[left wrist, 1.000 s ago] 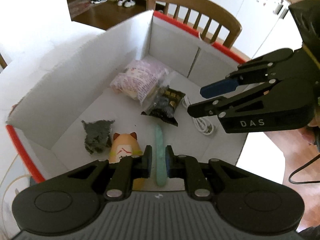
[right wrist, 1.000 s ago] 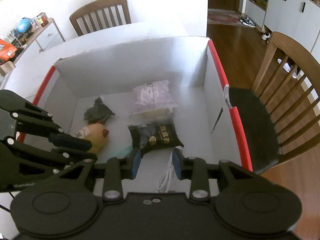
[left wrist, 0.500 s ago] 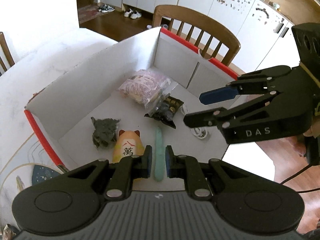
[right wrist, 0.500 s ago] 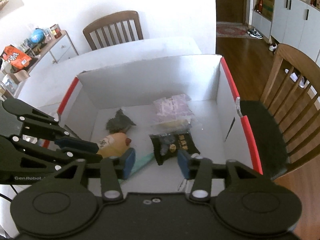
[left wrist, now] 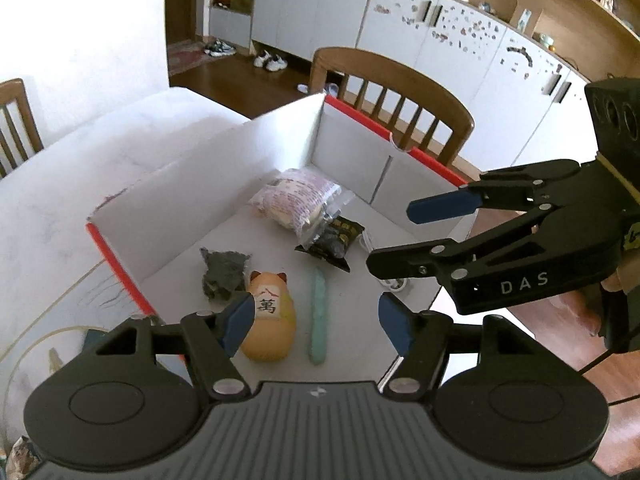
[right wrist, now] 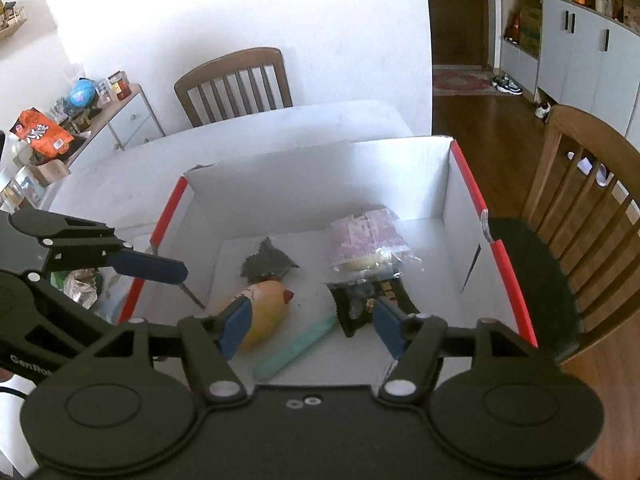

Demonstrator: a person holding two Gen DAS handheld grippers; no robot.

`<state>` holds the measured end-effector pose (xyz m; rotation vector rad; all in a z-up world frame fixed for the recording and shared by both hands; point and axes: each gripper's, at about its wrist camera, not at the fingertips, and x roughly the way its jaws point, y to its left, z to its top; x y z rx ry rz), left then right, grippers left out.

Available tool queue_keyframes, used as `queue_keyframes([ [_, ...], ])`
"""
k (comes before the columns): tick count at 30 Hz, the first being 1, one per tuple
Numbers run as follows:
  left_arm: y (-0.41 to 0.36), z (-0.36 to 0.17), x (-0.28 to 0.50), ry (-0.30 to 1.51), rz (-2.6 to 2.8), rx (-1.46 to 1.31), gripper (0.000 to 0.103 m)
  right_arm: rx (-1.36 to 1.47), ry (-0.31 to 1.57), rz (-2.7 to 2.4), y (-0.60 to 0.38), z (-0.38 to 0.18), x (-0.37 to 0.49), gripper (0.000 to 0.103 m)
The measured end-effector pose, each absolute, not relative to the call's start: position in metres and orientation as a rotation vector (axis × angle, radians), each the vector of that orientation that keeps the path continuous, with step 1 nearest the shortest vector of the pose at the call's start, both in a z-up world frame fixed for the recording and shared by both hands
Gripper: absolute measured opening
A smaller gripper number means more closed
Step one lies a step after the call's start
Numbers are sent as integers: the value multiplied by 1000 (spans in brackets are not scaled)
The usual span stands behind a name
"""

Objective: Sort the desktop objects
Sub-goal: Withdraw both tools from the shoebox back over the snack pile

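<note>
My left gripper (left wrist: 314, 320) hangs over the near edge of the box (left wrist: 256, 152), jaws spread wide and holding nothing. Just past my left jaw tip sits the grey clump (left wrist: 222, 274), and right at that tip, partly behind it, lies the orange cat figure (left wrist: 270, 326). Between my jaws, nearer the right one but clear of both, the mint stick (left wrist: 319, 316) lies flat on the box floor, pointing away from me. Beyond it, further ahead, the black packet (left wrist: 332, 240) rests against the pink bag (left wrist: 294, 204), with a bit of white cable (left wrist: 394, 284) showing off my right jaw. Over on that side my right gripper (right wrist: 310, 326) hovers above the box too, jaws parted and empty, the cat figure (right wrist: 264, 308) behind its left tip, the stick (right wrist: 296, 350) between them, the black packet (right wrist: 366, 300) by its right tip.
</note>
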<state>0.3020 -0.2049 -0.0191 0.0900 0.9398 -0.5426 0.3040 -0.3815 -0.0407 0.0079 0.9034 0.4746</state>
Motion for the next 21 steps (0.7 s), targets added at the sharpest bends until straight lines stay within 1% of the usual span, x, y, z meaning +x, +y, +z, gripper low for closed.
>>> queue_keyframes([
  [3, -199, -13, 294, 905, -529, 99, 75, 3, 875, 472, -377, -34, 297, 76],
  [6, -189, -7, 286, 882, -517, 82, 76, 9, 848, 474, -372, -27, 291, 83],
  [9, -179, -2, 278, 865, -503, 63, 81, 17, 824, 471, -366, -21, 284, 85],
  [15, -157, 3, 259, 833, -464, 55, 82, 25, 782, 479, -351, -10, 269, 91],
  [17, -148, 5, 252, 818, -449, 50, 84, 24, 764, 487, -344, -6, 264, 92],
  [20, -136, 7, 241, 799, -433, 44, 94, 6, 734, 494, -331, -1, 255, 92],
  [21, -132, 7, 238, 795, -427, 42, 102, 1, 726, 498, -326, 1, 253, 92],
])
